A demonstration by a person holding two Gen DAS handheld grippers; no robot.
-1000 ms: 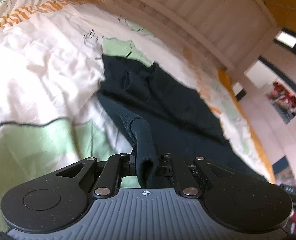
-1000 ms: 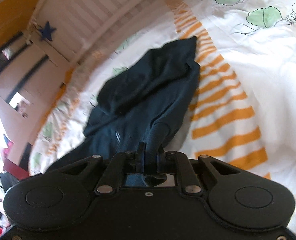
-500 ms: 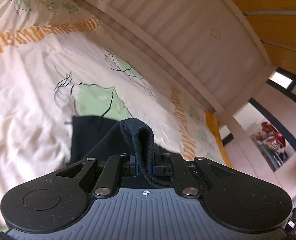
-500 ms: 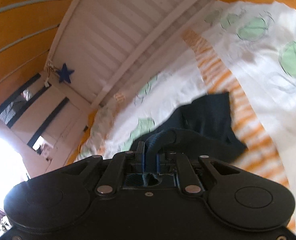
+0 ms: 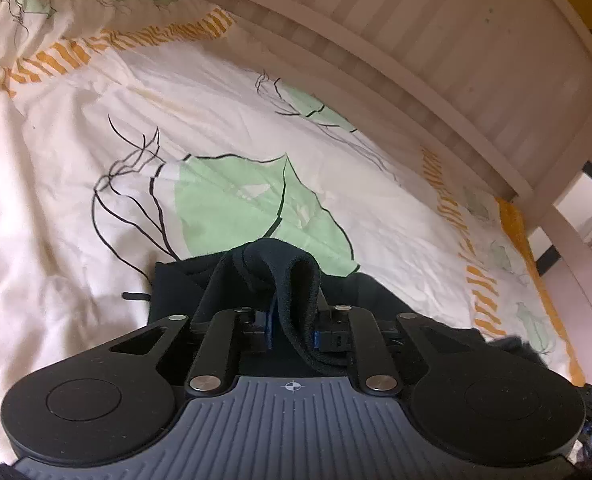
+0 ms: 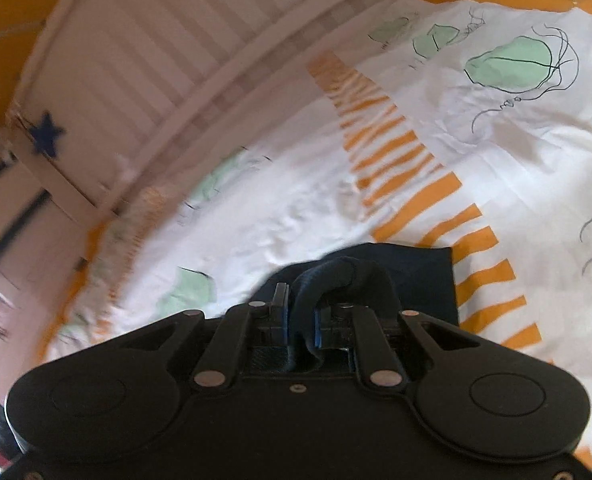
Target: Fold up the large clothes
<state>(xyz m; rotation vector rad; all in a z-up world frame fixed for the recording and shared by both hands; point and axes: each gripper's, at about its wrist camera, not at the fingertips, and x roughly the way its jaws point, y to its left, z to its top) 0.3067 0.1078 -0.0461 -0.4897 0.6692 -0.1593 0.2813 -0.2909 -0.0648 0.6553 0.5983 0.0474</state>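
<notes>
The left gripper (image 5: 293,326) pinches a fold of the dark garment (image 5: 175,292) tight in its fingers. The right gripper (image 6: 300,326) pinches another fold. The garment lies on the bed (image 5: 75,152), low by both grippers.

A bed (image 5: 75,208) with a white slatted wooden rail (image 5: 436,40) along its far edge carries a rumpled white duvet (image 6: 496,152) printed with green leaf shapes, black line drawings and orange stripes, and a dark garment (image 5: 175,284) lies directly on that duvet.
</notes>
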